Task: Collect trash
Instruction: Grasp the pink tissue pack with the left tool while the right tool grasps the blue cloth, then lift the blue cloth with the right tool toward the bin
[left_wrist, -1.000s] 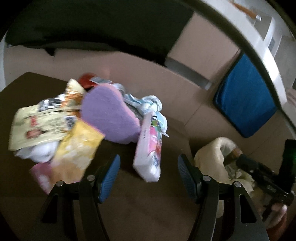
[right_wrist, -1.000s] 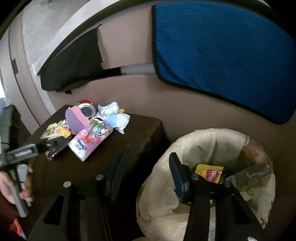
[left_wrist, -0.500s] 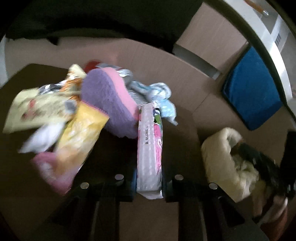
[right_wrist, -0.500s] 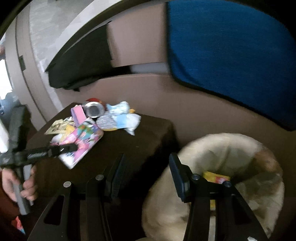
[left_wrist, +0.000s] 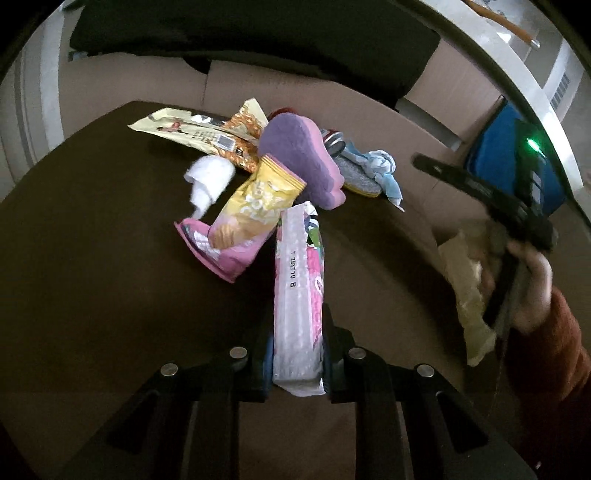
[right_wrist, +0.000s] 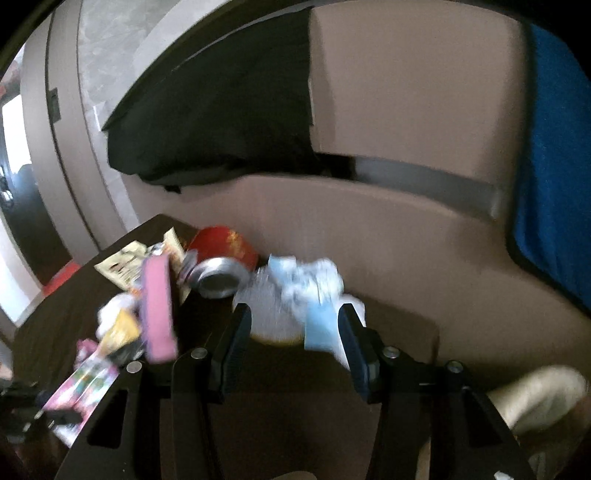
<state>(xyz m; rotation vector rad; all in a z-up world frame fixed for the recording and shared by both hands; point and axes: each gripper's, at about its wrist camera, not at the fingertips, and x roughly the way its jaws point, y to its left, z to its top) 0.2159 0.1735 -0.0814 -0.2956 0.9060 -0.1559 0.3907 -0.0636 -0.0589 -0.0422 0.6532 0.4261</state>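
Left wrist: pink-white wrapper (left_wrist: 298, 295), apparently torn on top, between fingers (left_wrist: 266, 347).

A pink-and-white tissue pack (left_wrist: 298, 295) stands on edge, pinched between the fingers of the left claw (left_wrist: 297, 347), its torn end up. Beyond it on the dark desk (left_wrist: 92, 258) lie a yellow snack bag (left_wrist: 258, 206) over a pink wrapper (left_wrist: 221, 254), a purple-and-pink sponge (left_wrist: 299, 158), a crumpled white tissue (left_wrist: 207, 181), a cream sachet (left_wrist: 184, 133), a red can (right_wrist: 218, 266) on its side and a crumpled blue-and-white wrapper (right_wrist: 314, 295). A cream bag (left_wrist: 465, 280) gapes beside the desk.
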